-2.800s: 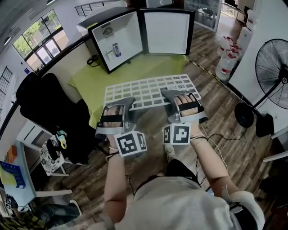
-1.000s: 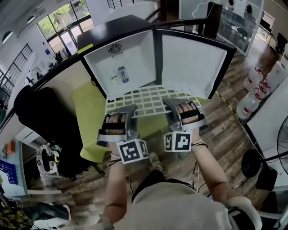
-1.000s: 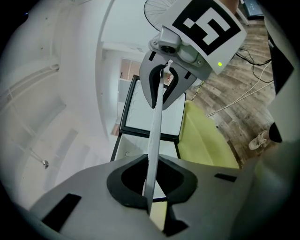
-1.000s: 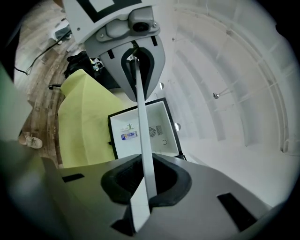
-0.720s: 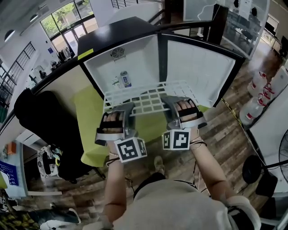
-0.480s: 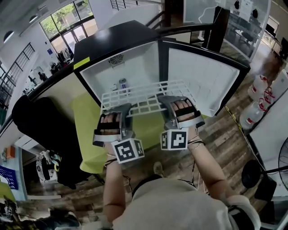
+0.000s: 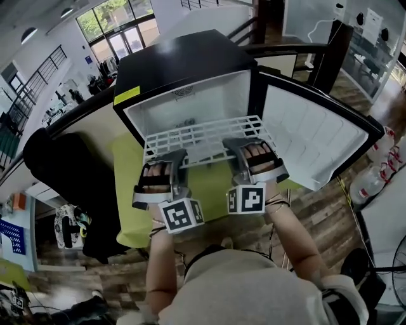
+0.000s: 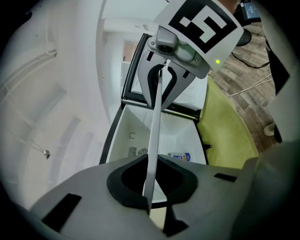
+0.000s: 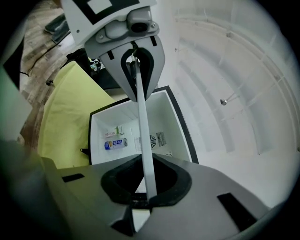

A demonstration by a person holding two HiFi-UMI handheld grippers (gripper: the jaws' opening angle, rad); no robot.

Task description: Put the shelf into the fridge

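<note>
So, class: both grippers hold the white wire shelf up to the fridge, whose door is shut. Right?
No: the fridge door stands open, as the head view shows. The left gripper and right gripper do hold the white wire shelf up to the fridge.

Yellow-green counter [image 7: 127,190]: occupies the left-centre area. Black chair [image 7: 66,171]: just beside the counter's left edge. Wood-plank floor [image 7: 327,200]: right side. White jugs [image 7: 370,188]: standing on the floor, far right. Windows [image 7: 117,16]: upper left.
</note>
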